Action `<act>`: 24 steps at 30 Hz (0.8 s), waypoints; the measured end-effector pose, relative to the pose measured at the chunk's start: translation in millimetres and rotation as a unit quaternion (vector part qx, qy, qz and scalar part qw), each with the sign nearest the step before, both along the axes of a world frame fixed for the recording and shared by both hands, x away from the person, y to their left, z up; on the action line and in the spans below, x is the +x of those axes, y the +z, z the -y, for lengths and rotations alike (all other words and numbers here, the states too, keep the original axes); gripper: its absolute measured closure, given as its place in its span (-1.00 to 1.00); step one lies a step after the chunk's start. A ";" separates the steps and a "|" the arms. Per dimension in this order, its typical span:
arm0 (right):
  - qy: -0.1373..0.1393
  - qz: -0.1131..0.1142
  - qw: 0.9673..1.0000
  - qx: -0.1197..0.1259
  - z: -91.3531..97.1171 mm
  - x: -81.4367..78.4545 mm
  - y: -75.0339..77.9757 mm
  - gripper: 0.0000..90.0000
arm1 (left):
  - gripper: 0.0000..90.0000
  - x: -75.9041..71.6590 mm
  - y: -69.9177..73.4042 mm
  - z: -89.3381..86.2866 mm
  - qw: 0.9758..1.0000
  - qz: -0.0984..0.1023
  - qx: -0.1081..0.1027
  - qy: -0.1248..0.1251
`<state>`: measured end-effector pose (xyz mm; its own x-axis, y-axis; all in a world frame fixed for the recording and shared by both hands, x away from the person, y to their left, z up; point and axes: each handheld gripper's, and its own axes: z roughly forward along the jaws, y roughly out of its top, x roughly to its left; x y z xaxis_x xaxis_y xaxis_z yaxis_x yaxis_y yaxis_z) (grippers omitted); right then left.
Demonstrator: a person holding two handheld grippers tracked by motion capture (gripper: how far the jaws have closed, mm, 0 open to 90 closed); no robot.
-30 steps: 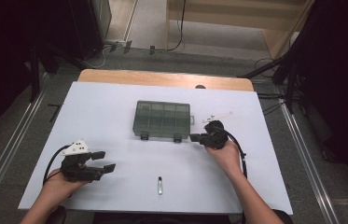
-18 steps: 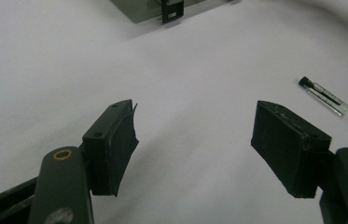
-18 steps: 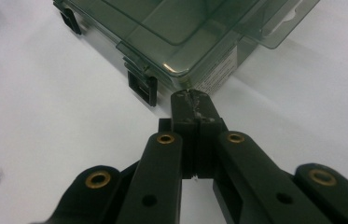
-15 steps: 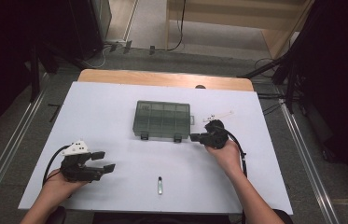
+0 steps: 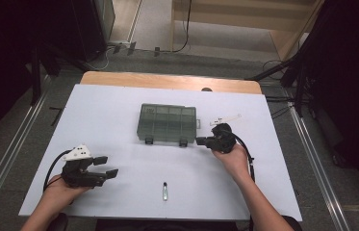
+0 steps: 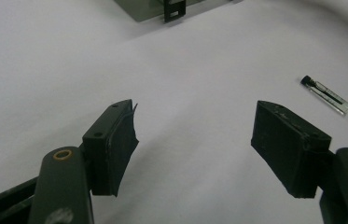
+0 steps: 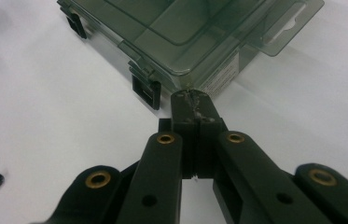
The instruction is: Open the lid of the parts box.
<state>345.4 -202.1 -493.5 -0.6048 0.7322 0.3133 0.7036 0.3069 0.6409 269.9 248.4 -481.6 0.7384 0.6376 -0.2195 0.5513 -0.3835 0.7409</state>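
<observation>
1. The right gripper (image 5: 200, 140) has its jaws pressed flat together with nothing between them, and its tip sits right at the near right corner of the box (image 5: 168, 122), touching it or just short of it; from the right gripper view I cannot tell which.
2. It looks like the work is getting the box open. The nearer latch (image 7: 146, 90) lies just left of the tip, the other latch (image 7: 75, 22) farther left and beyond.
3. To do it well, I'd slide the closed tip sideways under the nearer latch's lower edge and lever up gently. The box looks light and the sheet under it smooth, so it will likely skate away unless something steadies it.
4. The left gripper (image 6: 195, 135) rests low on the worktop (image 5: 119, 106) with its jaws spread wide and empty. It is well apart from the box, and could come over to brace the far side.
5. A small vial (image 6: 326, 94) lies ahead and to the right of the left gripper.
6. Materials: the box is smoky translucent plastic, flat and rectangular, with dividers showing through the lid, black clip latches and a clear hang tab at one end. The vial is clear, slim and black-capped. The pads (image 6: 120, 135) are dark, matte rubber, one frayed at its edge.
</observation>
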 end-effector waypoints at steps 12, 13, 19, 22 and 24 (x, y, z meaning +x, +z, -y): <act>0.002 0.011 1.000 0.011 0.6 2.5 8.3 1.00 | -0.33 -2.3 -0.7 -1.4 1.000 -0.002 0.000 0.000; 0.002 0.011 1.000 0.011 0.6 2.5 8.3 1.00 | -0.33 -2.4 -0.9 -1.7 1.000 -0.001 -0.001 0.001; 0.002 0.014 1.000 0.018 -1.1 6.0 12.5 1.00 | -0.33 -1.6 -2.7 -1.1 1.000 -0.005 -0.005 0.004; 0.003 0.011 1.000 0.019 -2.9 7.4 14.2 1.00 | -0.33 -0.3 -3.8 1.5 1.000 -0.007 -0.006 0.001; 0.003 0.011 1.000 0.021 -3.6 8.7 15.9 1.00 | -0.33 0.7 -4.1 3.6 1.000 -0.010 -0.005 -0.001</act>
